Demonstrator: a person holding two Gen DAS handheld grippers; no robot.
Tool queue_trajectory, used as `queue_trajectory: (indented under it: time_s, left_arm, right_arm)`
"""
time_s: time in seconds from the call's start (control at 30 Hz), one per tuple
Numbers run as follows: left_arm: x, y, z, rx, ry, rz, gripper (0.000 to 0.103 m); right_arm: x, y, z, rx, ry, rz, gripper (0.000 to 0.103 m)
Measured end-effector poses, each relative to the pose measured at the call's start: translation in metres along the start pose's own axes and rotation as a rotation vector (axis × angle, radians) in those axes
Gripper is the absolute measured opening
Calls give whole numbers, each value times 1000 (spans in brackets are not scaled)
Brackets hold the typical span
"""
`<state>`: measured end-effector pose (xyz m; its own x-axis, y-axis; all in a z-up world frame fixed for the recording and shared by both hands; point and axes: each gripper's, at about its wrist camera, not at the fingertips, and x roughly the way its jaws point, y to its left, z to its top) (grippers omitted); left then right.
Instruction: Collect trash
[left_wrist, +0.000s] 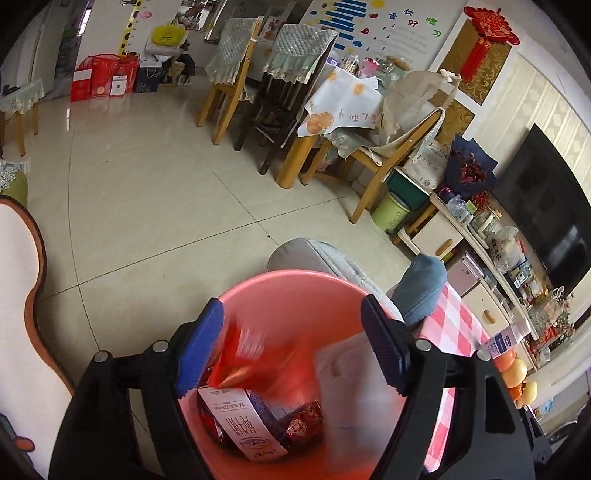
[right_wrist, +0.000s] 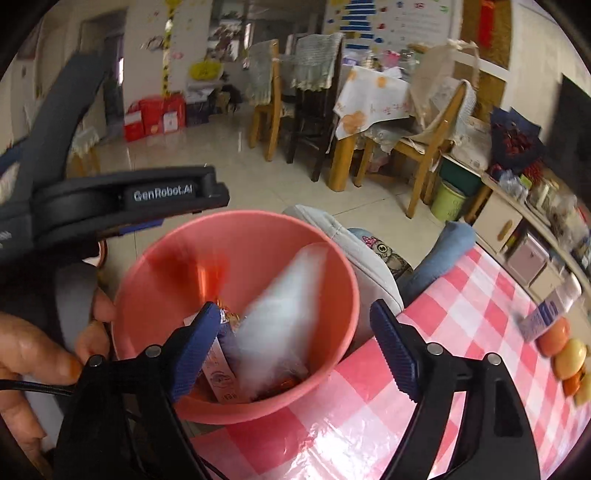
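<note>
Pink round plastic bin (left_wrist: 295, 291) positioned at edge of table under pink-and-white checked plastic cloth (right_wrist: 461, 332), directly below both grippers. Already lying at bottom: white milk carton with printed label (left_wrist: 243, 421) and crumpled red foil wrappers (left_wrist: 304, 424).

Left gripper (left_wrist: 291, 347): blue-padded jaws well apart, nothing pressed between them. Blurred red wrapper (left_wrist: 243, 343) noted just inside left pad, seemingly falling clear, though motion blur prevents certainty over contact. Right gripper (right_wrist: 297, 347): jaws likewise spread wide, pads bearing on nothing. Blurred white sheet, probably tissue or thin plastic bag (right_wrist: 291, 306), seen inside bin between and below the fingers; material not determinable from smear.

Step in hand, judged: release stage, both pieces of trash being dropped into bin at once. Collection partly done, given several items already inside.

Remaining on cloth at far right: small bottle with blue-and-white label (right_wrist: 546, 314) beside a row of orange and yellow fruit (right_wrist: 569, 358). Whether bottle counts as trash not established.

Next move calls for: lifting both grippers clear of bin rim without catching the falling sheet, keeping jaws spread, then swinging toward any leftover litter on table. Care needed to avoid nudging bin off table edge.
</note>
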<state>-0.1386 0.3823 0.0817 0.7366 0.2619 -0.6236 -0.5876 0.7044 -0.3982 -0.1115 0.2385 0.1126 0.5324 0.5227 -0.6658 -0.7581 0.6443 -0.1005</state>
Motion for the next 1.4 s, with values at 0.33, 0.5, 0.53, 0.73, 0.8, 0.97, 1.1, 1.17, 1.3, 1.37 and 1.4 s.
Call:
queue_trajectory:
  time_s: [0.33,0.5,0.53,0.73,0.8,0.97,1.1,1.17,1.3,1.37,1.4]
  left_arm:
    - [-13,-37,-13,156,-68,-25,94]
    - [-21,-61,-20,216,-66,-96,96]
    - [-24,-65,-22,228,-72,-97,96]
    - [-35,-95,-37,310,-87,-91,98]
    - [-37,-109,-44,361,-85,-74,99]
    - [-51,-137,-63,471,-126,-78,99]
    - [-65,-158,-77,538,-164,-94,99]
    - [-72,-166,-86,569,-183,-97,99]
    - [-83,-181,-99,614,-211,-102,99]
    - [-88,-190,-106,641,-224,-102,99]
    - [-91,-193,-109,653,-227,-104,99]
  right_arm:
    - [-46,-33,-28,90,-53,-180,91]
    - [-67,-56,-51,149,-41,-229,93]
    - [-72,-62,-57,162,-37,-239,93]
    - [-102,-87,-89,231,-32,-285,93]
    - [-110,-95,-99,255,-32,-296,94]
    - [-132,-113,-122,312,-34,-329,94]
    - [-151,-124,-137,341,-51,-363,94]
    - [-159,-130,-144,355,-58,-373,94]
    - [-175,-143,-155,379,-72,-405,94]
    - [-182,-149,-160,386,-81,-422,94]
    - [-186,-151,-162,390,-85,-430,94]
